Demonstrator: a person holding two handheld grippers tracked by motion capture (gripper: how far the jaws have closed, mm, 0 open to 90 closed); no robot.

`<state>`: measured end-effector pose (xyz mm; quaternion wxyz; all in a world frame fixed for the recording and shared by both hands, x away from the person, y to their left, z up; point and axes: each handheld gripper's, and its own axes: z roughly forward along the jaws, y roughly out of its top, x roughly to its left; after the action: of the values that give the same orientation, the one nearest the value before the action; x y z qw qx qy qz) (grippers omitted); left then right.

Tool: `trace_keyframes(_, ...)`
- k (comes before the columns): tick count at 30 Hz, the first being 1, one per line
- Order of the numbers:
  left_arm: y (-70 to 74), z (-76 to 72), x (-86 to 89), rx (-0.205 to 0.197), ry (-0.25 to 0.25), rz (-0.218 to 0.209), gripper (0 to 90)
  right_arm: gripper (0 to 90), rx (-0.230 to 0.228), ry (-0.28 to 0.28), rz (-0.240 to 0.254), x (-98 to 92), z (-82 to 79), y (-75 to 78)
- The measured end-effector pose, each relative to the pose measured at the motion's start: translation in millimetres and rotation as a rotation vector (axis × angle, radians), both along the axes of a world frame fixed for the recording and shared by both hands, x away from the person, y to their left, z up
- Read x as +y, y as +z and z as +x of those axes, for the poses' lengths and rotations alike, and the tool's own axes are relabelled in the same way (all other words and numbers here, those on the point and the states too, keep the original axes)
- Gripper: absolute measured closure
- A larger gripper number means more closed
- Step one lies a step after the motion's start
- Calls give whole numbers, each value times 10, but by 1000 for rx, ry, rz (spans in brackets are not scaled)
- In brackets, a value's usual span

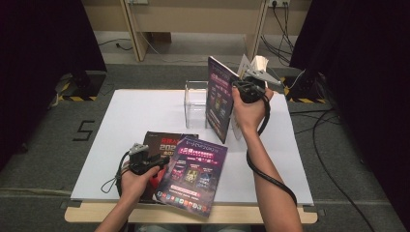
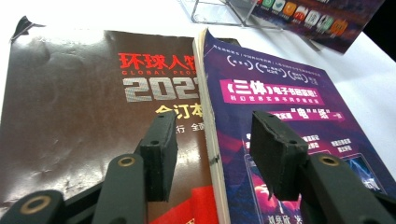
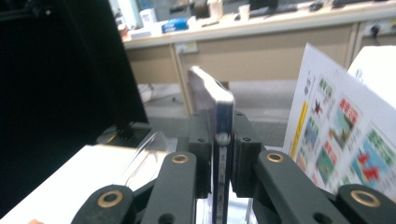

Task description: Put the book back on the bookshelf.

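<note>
Three magazines: purple one [image 1: 193,173] and brown one [image 1: 162,145] at table's [image 1: 130,111] near edge, third [image 1: 218,99] upright. One clear stand [image 1: 196,104]. Two grippers.

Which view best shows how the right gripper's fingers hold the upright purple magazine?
The right gripper view: both fingers press the magazine, seen edge-on between them. The high view shows its purple cover standing beside the clear holder. The left gripper view catches one far corner.

brown magazine [image 2: 84,116] reads "global" and "202" (cut off); floor mark [image 1: 83,129] "5"
</note>
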<state>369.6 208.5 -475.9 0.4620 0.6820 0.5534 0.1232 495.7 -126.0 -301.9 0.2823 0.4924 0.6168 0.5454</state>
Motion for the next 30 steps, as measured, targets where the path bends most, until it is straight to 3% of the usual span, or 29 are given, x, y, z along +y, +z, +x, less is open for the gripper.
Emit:
trace_keyframes(7,9,-1,-9,-3,2,-7,506,777,141,63,-3,-140,-127,-2)
trace_keyframes(15,8,-1,-19,-1,-2,-5,506,759,191,81,-49,-176,-116,38)
trace_keyframes(21,6,-1,-19,0,-4,-5,506,741,232,66,-102,-148,8,86)
trace_keyframes(30,3,-1,-20,3,-5,-7,505,788,318,20,-175,-20,171,173)
